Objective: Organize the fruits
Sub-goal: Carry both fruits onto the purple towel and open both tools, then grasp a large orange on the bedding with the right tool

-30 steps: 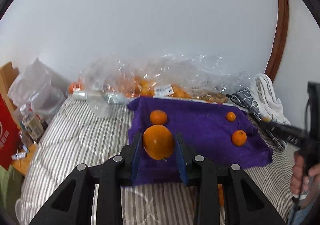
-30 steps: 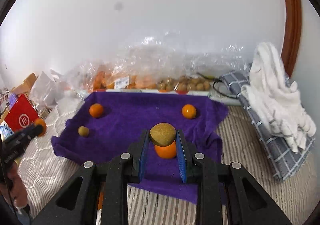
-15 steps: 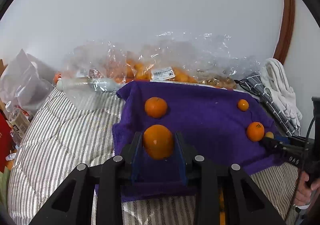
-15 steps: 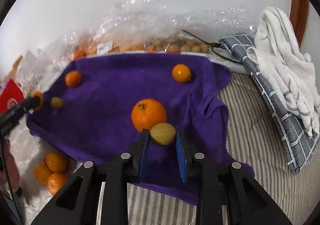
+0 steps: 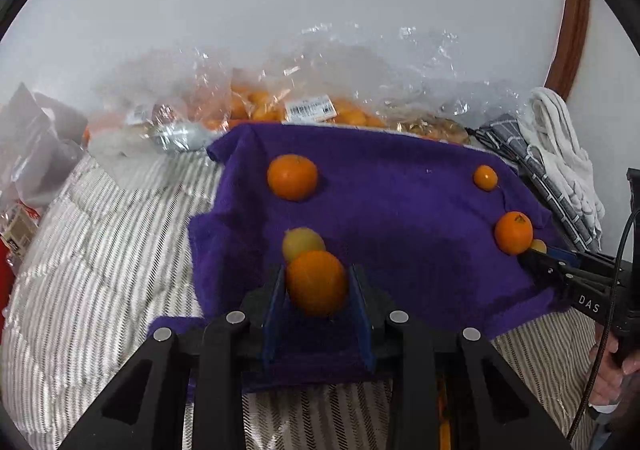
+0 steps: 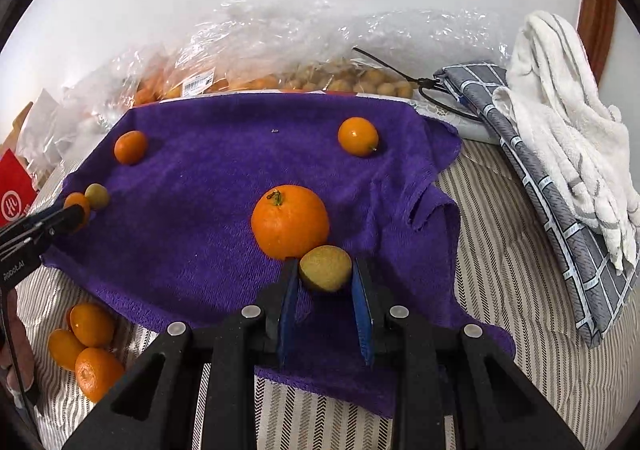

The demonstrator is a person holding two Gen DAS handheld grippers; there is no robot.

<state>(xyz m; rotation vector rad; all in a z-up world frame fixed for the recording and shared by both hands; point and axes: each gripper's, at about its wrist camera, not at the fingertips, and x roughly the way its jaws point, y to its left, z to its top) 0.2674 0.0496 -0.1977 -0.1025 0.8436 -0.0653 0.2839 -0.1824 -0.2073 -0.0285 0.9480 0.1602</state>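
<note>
A striped quilt (image 6: 500, 250) covers a bed against a white wall, and a purple towel (image 6: 224, 186) is spread across its middle. To the right lie a grey checked cloth (image 6: 560, 210) and a white towel (image 6: 568, 122); a red box (image 6: 12, 186) sits at the left edge. The left gripper (image 5: 318, 282) pinches an orange (image 5: 317, 282) between its blue pads, low over the near left part of the towel, with a yellowish fruit (image 5: 300, 242) just behind it on the cloth. The right gripper (image 6: 326, 270) is closed on a brownish-green fruit (image 6: 326, 268), held just in front of a large orange (image 6: 290, 220) resting on the towel, nearly touching it. Two smaller oranges lie toward the towel's far corners, and three more (image 6: 86, 346) sit on the quilt off its near left edge. Along the wall, clear plastic bags (image 6: 280, 50) hold heaps of oranges and small tan fruit.
</note>
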